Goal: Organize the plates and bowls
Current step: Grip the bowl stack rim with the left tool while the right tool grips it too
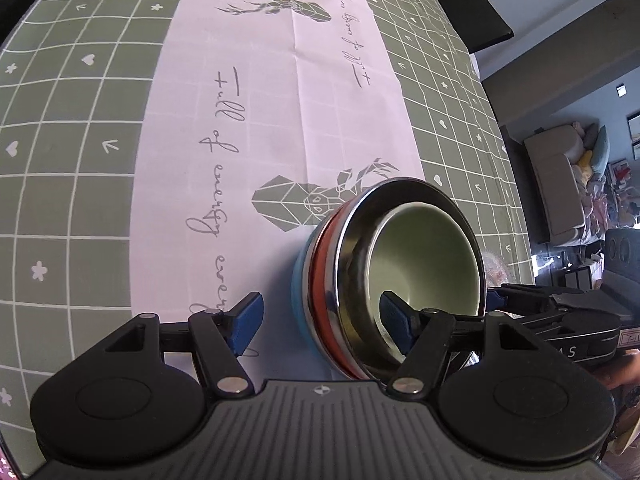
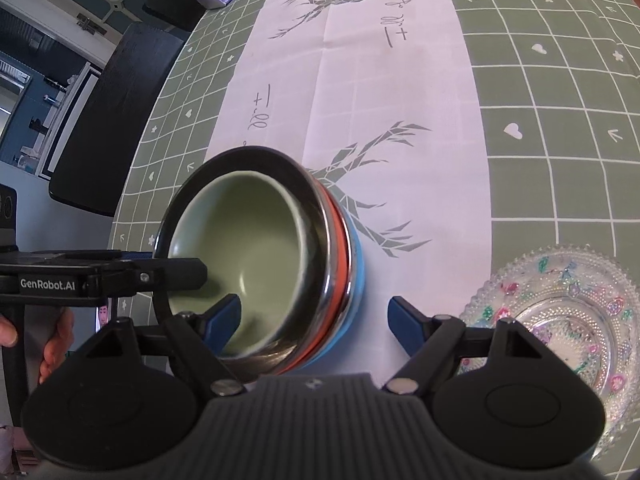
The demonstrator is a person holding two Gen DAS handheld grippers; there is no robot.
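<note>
While the nested stack of bowls [image 1: 384, 276] sits on the white runner [image 1: 280, 120] of the green checked tablecloth [image 1: 72, 120], both claws are held spread wide with nothing pinched. In the left wrist view the stack fills the lower right of the frame: a pale green bowl [image 1: 424, 256] is seated inside a steel bowl [image 1: 352, 248], under which an orange rim [image 1: 320, 256] and a blue rim [image 1: 300, 280] can be seen, so at least 4 pieces appear to be gathered already. The left gripper [image 1: 320, 322] is seen straddling the near wall of the stack, with 1 blue pad over the inside of the bowls and the other outside on the runner; contact cannot be told.

In the right wrist view the same stack [image 2: 256, 264] lies at centre left, and the right gripper [image 2: 314, 322] straddles its near right wall in the same way, its jaws apart. The left gripper's body [image 2: 100, 276] enters from the left edge, a hand [image 2: 56, 344] below it.

At the lower right of that view a clear patterned glass plate [image 2: 560, 312] rests apart from the stack, just beside the right gripper. The bowls are judged largely sorted; the glass plate is judged still to be placed, and the stack may yet need moving with both claws.
</note>
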